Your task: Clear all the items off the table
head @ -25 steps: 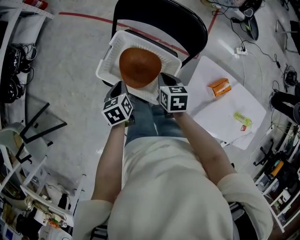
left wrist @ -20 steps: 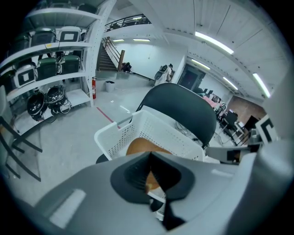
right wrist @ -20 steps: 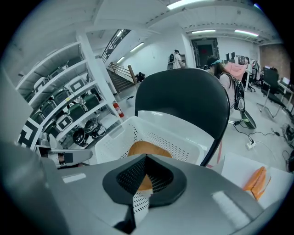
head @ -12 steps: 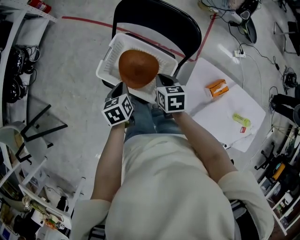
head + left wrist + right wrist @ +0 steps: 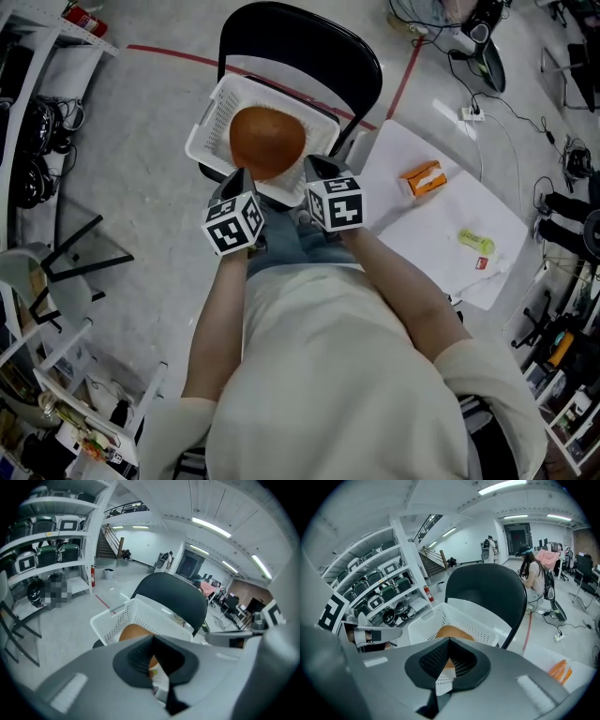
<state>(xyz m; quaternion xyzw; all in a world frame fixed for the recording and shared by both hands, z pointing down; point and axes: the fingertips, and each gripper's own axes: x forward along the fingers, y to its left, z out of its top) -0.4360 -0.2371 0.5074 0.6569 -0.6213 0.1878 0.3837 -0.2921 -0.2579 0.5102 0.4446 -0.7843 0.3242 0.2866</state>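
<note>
Head view: left gripper (image 5: 246, 176) and right gripper (image 5: 314, 165) are clenched, seemingly empty, at the rim of the basket (image 5: 211, 122), which could be snagged and tipped; the orange box (image 5: 421, 178) is left near the table's (image 5: 412, 234) far corner.

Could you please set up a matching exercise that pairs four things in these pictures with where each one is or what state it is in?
Things:
1. basket
2. orange box
3. brown round item
4. left claw

Place or state:
A. shut, nothing in it
B. on the table
C. on the chair
D. in the basket

Pairs: 1-C, 2-B, 3-D, 4-A
</note>
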